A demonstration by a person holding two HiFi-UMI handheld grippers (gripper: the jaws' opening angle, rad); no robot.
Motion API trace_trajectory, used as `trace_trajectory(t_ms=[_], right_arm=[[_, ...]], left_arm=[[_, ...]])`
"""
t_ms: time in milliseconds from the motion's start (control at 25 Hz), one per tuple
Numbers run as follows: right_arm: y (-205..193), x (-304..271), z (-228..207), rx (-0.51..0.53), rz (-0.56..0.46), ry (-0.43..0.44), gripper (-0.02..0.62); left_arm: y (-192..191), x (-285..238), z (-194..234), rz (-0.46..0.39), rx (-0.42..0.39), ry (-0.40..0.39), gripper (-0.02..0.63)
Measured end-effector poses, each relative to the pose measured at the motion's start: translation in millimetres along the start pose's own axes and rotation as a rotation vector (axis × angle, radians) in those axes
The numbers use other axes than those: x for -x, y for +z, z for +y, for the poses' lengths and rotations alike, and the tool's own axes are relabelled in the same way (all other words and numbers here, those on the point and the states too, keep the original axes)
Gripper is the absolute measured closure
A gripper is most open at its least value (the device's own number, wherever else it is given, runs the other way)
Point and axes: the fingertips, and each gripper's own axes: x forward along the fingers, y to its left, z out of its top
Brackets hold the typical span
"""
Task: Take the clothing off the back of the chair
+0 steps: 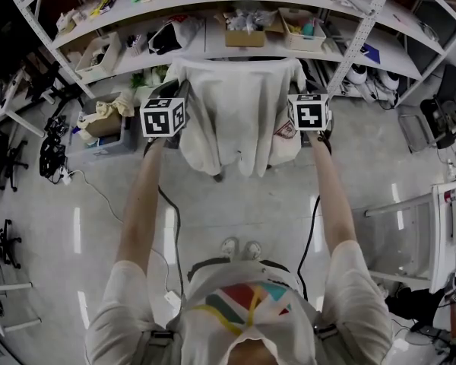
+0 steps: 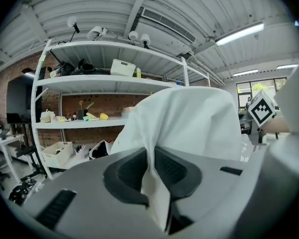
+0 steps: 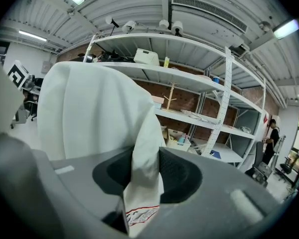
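Right now both claws are clamped on the white garment [image 1: 239,120], one at each side. The garment is draped over the chair back, in front of the shelf [image 1: 213,48], hanging down on the near side; the chair back itself is covered, so I can't make out its shape.

Left claw [image 2: 150,169] - jaws closed on a thin fold of the cloth, dark pads pressing it from both sides, the fold running down through the gap. The rest of the garment rises just beyond the jaws.

Right claw [image 3: 139,171] - same thing, jaws pinching a bunched fold of cloth, thicker than the left one. A patch with red print [image 3: 139,215] hangs below the pads.

From the head view both arms reach forward, with the marker cubes [image 1: 163,117] level with each other, the left one at the garment's left edge and the right one at its right edge. Shelf holds boxes and clutter. Grey floor [image 1: 235,211] below, with cables trailing from the claws.
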Motion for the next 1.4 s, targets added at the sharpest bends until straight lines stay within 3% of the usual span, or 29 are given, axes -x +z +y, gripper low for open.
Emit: trace_trajectory(t_ms=[120,280,600,880,1040,1200,1400], right_arm=[[-2,0,-3,0.002,-0.003,-0.008,0.492],[0,7,-4,0.027,-0.005,-0.037,0.578],[0,9,-6,0.035,0.008,-0.055,0.583],[3,18,-14,0.023,0.010,-0.073,0.584],[8,23,-22,0.028,0.003,-0.098,0.584],[16,32,-32,0.056,-0.018,-0.121,0.584],[38,45,-40,0.067,-0.075,-0.154,0.586]], left_arm=[[-1,-1,-4,0.003,-0.005,0.010,0.560],[-2,3,-3,0.009,-0.024,0.035,0.568],[-5,13,3,0.017,-0.018,0.065,0.574],[0,28,10,0.023,-0.012,0.146,0.584],[14,41,19,-0.022,-0.027,0.202,0.586],[32,56,25,-0.072,-0.091,0.245,0.586],[65,72,35,-0.154,-0.074,0.290,0.586]])
